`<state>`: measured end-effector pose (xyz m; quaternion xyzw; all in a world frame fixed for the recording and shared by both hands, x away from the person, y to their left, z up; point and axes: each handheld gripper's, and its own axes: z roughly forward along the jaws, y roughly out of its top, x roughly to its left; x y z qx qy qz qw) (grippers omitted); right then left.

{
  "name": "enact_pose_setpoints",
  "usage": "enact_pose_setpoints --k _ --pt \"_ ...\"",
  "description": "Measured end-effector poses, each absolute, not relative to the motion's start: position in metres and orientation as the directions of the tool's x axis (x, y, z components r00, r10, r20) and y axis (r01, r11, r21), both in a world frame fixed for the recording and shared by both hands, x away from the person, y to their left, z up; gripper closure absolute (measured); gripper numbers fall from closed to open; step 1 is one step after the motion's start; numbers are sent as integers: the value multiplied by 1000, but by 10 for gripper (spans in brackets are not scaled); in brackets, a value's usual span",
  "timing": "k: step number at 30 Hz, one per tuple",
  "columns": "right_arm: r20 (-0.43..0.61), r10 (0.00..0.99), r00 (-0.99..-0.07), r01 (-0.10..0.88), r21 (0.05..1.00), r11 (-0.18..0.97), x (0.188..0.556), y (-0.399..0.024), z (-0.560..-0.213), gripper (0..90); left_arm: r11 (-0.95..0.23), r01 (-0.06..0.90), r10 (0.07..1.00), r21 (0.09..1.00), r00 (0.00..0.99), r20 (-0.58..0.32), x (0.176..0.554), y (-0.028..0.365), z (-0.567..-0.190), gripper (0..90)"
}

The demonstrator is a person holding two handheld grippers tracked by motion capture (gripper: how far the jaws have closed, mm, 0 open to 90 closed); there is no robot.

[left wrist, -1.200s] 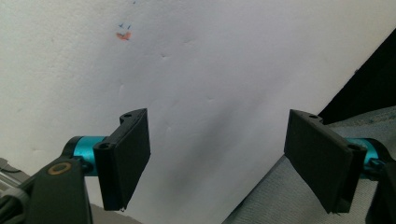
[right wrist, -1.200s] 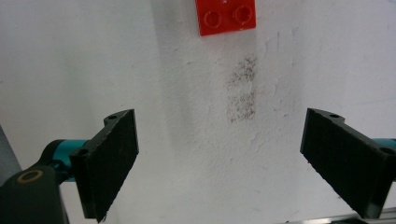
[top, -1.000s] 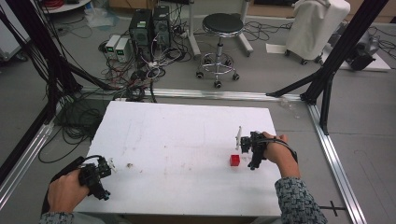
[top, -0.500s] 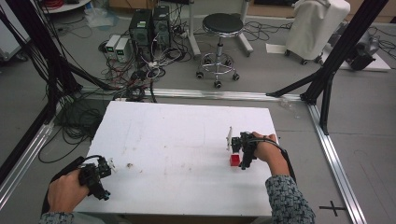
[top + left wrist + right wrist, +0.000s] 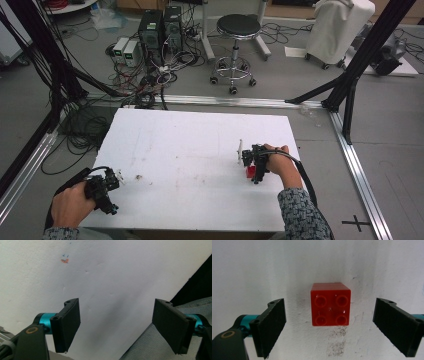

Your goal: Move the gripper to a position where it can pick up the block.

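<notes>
**Red brick sits between spread jaws, nothing gripped yet**

At the left of the high view, the left hand-held gripper (image 5: 102, 189) hangs over the near-left corner of the white worktop (image 5: 190, 145), well apart from anything to pick. In the left gripper view its jaws stand wide with only bare worktop and a small orange mark (image 5: 65, 261) ahead, and a grey cloth-like edge (image 5: 150, 345) shows below the right jaw. The risk on this side is small: a drift off the worktop's edge, or its trailing cable snagging at the corner

Further right, the red brick (image 5: 330, 304) rests studs-up on the worktop near the right edge; the high view shows it just beside the right hand-held gripper (image 5: 256, 165). In the right gripper view that gripper's jaws are spread wide, one on each side of the brick and both clear of it, so it holds nothing

What could go wrong here, as I judge it: the brick looks slightly nearer the left jaw, so on closing one pad may touch first and shove or twist the brick instead of clamping it. Closing too high, on the studs rather than the flat sides, could let it pop out. Pressing down too far could scrape the pads on the worktop
</notes>
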<state>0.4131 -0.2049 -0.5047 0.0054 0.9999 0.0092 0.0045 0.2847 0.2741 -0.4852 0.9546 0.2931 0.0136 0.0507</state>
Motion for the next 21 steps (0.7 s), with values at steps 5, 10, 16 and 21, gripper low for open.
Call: enact_pose_setpoints --k 5,10,16,21 --pt "5 14 -1000 14 12 1000 415 -205 -512 107 -825 556 559 101 829 0 284 275 -485 228" --pt "9 21 -1000 21 2 1000 414 -206 -515 107 -826 554 557 101 831 -2 285 275 -485 228" --pt "11 23 -1000 23 20 1000 414 -205 -517 107 -828 552 554 98 832 0 285 274 -485 228" --pt "20 27 -999 27 17 999 414 -205 -517 107 -829 551 553 97 833 2 285 275 -485 228"
